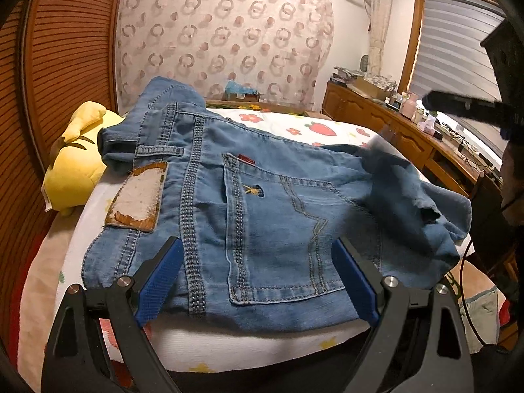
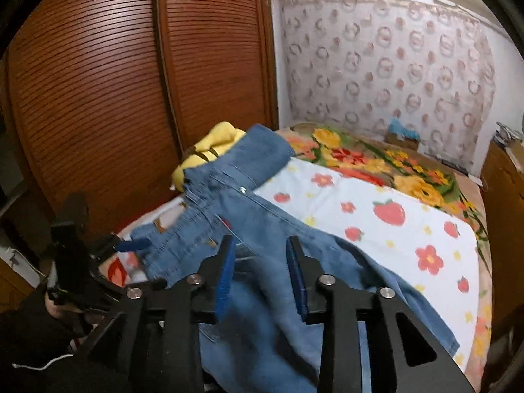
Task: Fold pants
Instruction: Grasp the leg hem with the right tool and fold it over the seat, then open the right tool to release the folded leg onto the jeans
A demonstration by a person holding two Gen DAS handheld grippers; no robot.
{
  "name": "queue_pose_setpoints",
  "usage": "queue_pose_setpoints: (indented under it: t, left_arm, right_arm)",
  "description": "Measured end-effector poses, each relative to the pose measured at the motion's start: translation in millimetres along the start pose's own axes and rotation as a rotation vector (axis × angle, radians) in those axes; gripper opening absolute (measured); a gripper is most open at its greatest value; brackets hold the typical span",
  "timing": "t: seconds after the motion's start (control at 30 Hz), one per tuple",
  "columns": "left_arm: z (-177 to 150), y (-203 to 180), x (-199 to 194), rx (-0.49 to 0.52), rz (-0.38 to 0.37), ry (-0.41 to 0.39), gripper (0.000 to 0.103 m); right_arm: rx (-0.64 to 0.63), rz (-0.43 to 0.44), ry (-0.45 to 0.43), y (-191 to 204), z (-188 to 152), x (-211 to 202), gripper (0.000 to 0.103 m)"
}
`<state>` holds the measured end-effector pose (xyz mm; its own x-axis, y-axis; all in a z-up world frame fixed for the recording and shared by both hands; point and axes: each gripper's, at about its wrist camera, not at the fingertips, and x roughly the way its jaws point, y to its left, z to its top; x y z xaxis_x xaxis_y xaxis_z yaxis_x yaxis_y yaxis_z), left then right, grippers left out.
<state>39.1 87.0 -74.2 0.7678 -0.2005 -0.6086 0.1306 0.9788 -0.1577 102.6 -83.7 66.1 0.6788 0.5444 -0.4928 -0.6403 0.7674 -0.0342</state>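
Light blue jeans (image 1: 262, 196) lie on the bed with the seat up. The back pocket and a worn leather patch show, and the waistband is at the left. A leg is bunched over at the right. My left gripper (image 1: 258, 245) hovers wide open over the pocket near the bed's front edge, with nothing between its blue pads. In the right wrist view the jeans (image 2: 262, 222) run away from me. My right gripper (image 2: 260, 240) stands partly open above the blurred denim, gripping nothing. One blue finger (image 2: 134, 245) of the left gripper shows at the waistband.
The white sheet (image 2: 376, 229) with strawberries and flowers covers the bed, and a floral blanket (image 2: 393, 170) lies behind it. A yellow plush toy (image 1: 78, 163) sits by the slatted wooden wardrobe (image 1: 65, 65). A cluttered wooden sideboard (image 1: 393, 121) lines the right wall.
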Motion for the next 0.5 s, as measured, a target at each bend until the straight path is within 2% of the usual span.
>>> queue_pose_setpoints:
  t: [0.13,0.37,0.5]
  left_arm:
    - [1.5,-6.6,5.3,0.013,-0.012,0.007,0.092]
    - [7.1,-23.1,23.1,0.055,-0.051,0.024,0.092]
    - [11.7,-34.0,30.6,0.089,-0.086,0.032,0.081]
  right_arm:
    - [0.025,-0.061,0.015,-0.2,1.4,-0.6,0.039]
    - [0.079,-0.151,0.07,-3.5,-22.0,-6.1,0.041]
    - [0.115,-0.172,0.109,-2.5,-34.4,3.7,0.042]
